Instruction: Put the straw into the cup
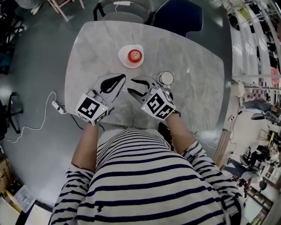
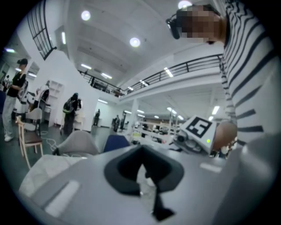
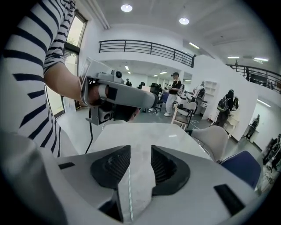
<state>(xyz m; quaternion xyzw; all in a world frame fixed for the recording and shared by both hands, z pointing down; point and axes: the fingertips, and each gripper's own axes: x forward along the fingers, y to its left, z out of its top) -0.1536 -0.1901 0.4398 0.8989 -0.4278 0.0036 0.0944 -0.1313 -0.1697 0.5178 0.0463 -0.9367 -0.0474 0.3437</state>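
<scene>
Straw (image 3: 130,193) looks light, thin, crushable: pinch mid-length, gently. Right gripper (image 3: 141,153) jaws wide above it, nothing held; left gripper (image 2: 141,154) jaws closed, empty.

Big bright work hall: high balcony rail (image 3: 145,46), ceiling lights (image 3: 126,8), shelves (image 1: 257,24), chairs (image 3: 184,112), people (image 3: 175,90) standing about.

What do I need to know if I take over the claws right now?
Left claw: shut, empty, above the table.
Right claw: open and tilted down. A thin pale line on the table shows between its jaws. It is probably the straw, and it is not gripped.
Cup: upright on the table beside the right claw, with no straw seen in it.
Done: nothing yet.
Left: grab the straw, then put it into the cup.
</scene>
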